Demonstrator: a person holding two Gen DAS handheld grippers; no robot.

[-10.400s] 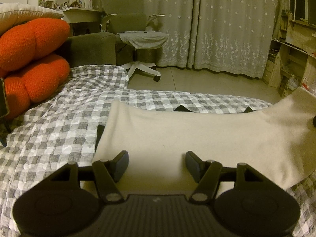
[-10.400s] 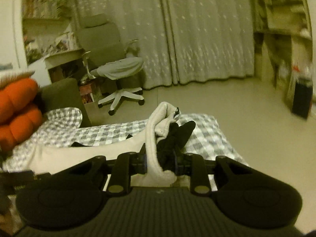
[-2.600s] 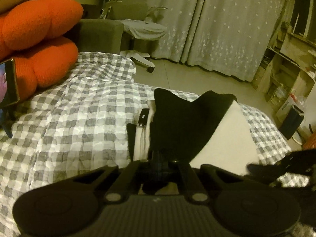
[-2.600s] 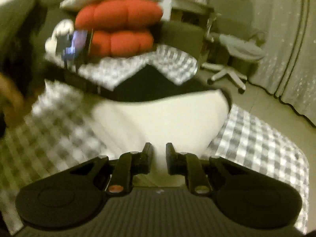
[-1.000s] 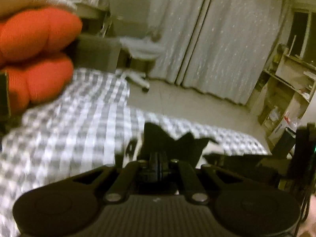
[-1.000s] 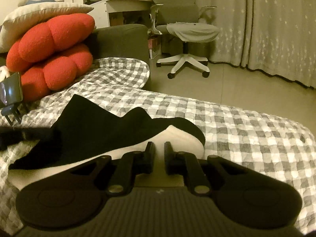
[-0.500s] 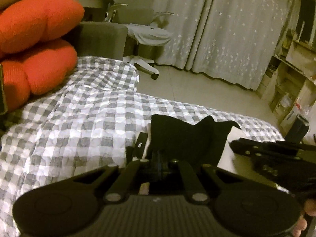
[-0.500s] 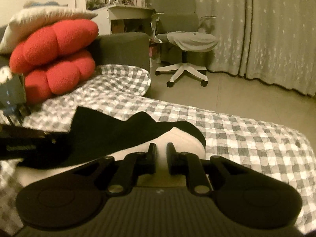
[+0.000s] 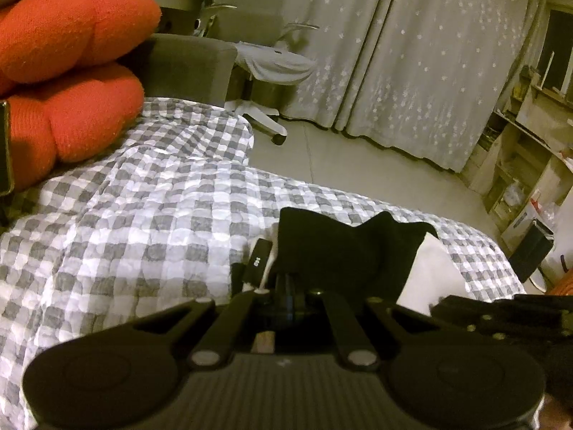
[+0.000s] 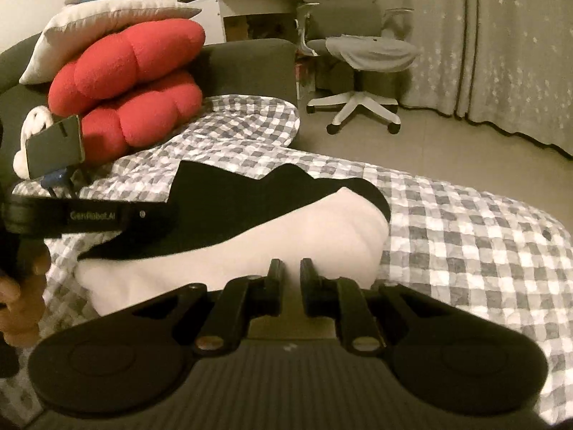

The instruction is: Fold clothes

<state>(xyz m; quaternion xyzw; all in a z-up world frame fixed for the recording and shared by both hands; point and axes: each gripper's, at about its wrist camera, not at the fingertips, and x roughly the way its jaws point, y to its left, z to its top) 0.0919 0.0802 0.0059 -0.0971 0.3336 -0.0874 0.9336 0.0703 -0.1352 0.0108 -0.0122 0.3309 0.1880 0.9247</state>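
Note:
A folded cream garment with a black part (image 10: 250, 236) lies on the checked bedspread (image 10: 465, 243). In the left wrist view the black part (image 9: 343, 254) lies over the cream cloth (image 9: 433, 272). My left gripper (image 9: 286, 286) is shut on the black edge of the garment. My right gripper (image 10: 290, 272) sits at the near edge of the cream cloth, jaws almost closed with a narrow gap and nothing clearly between them. The left gripper's body (image 10: 71, 215) shows at the left of the right wrist view.
Red cushions (image 10: 132, 82) and a white pillow (image 10: 100, 25) are stacked at the head of the bed. A phone on a stand (image 10: 53, 147) stands beside them. An office chair (image 10: 361, 57), curtains (image 9: 412, 53) and shelves (image 9: 530, 136) are beyond the bed.
Over the last second both grippers have stayed at the garment with small shifts. The left gripper keeps hold of the black edge. The right gripper's jaws have stayed narrowly apart.

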